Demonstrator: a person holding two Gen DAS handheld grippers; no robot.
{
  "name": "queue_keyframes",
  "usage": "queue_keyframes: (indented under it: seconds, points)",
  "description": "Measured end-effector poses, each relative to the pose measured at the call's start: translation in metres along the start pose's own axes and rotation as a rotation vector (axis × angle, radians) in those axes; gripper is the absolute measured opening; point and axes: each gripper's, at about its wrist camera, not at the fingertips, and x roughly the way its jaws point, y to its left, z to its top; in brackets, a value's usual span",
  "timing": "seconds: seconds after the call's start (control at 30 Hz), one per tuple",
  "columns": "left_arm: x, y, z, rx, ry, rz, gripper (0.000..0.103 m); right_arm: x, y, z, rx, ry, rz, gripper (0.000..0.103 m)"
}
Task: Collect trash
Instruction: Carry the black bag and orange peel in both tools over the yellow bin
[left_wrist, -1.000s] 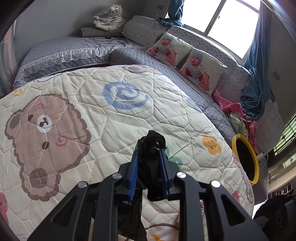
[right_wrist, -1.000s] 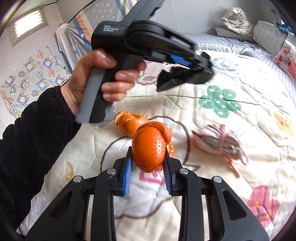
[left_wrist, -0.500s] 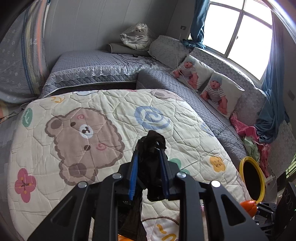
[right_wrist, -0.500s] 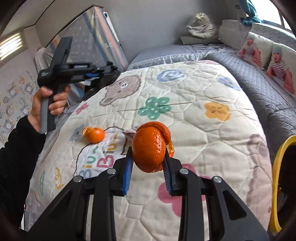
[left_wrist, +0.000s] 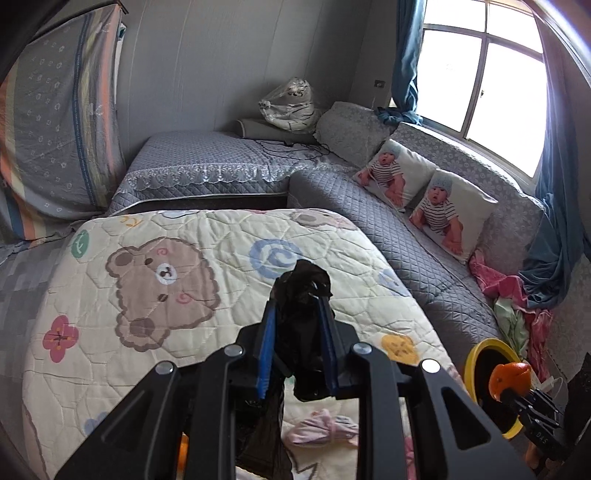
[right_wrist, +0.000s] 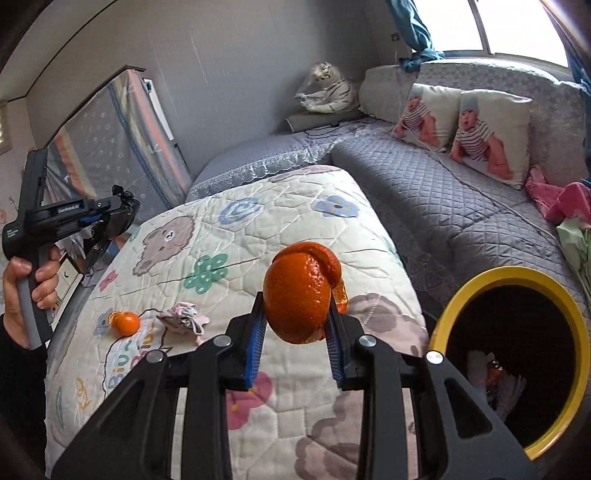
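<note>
My right gripper (right_wrist: 295, 312) is shut on a piece of orange peel (right_wrist: 301, 291), held above the cream cartoon quilt (right_wrist: 258, 229), just left of a yellow-rimmed trash bin (right_wrist: 461, 295). The bin's dark inside holds some white and orange scraps. In the left wrist view the same peel (left_wrist: 511, 376) shows at the bin's yellow rim (left_wrist: 476, 350). My left gripper (left_wrist: 298, 325) is shut on a crumpled black plastic bag (left_wrist: 303, 295), raised over the quilt's near end. Another orange peel (right_wrist: 125, 322) and a pink crumpled wad (right_wrist: 183, 318) lie on the quilt.
A grey quilted sofa (right_wrist: 443, 192) with two baby-print pillows (right_wrist: 491, 133) wraps the quilt's far and right sides. Pink and green cloths (left_wrist: 506, 295) pile beyond the bin. A folded striped mattress (left_wrist: 55, 129) leans at the left. A person's hand (right_wrist: 22, 288) holds the left gripper.
The right gripper swung right with the peel, from over the quilt to beside the yellow bin. The left gripper rose and pulled back with the black bag, so more of the room shows.
</note>
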Motion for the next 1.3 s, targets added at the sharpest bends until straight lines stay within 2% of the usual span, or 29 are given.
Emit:
queue_keyframes:
  seconds: [0.1, 0.37, 0.53, 0.87, 1.3]
  points:
    - [0.007, -0.042, -0.005, 0.054, 0.008, -0.047, 0.021, -0.006, -0.021, -0.002, 0.032, -0.007, -0.039, 0.028]
    - [0.038, -0.15, -0.028, 0.168, 0.071, -0.244, 0.021, -0.02, -0.076, -0.01, 0.098, -0.052, -0.163, 0.028]
    - [0.058, -0.201, -0.045, 0.232, 0.102, -0.293, 0.021, -0.026, -0.112, -0.016, 0.147, -0.063, -0.236, 0.028]
    - [0.083, -0.268, -0.072, 0.335, 0.131, -0.33, 0.021, -0.034, -0.168, -0.036, 0.238, -0.052, -0.339, 0.028]
    - [0.083, -0.327, -0.099, 0.436, 0.117, -0.353, 0.021, -0.033, -0.2, -0.06, 0.307, -0.024, -0.353, 0.028]
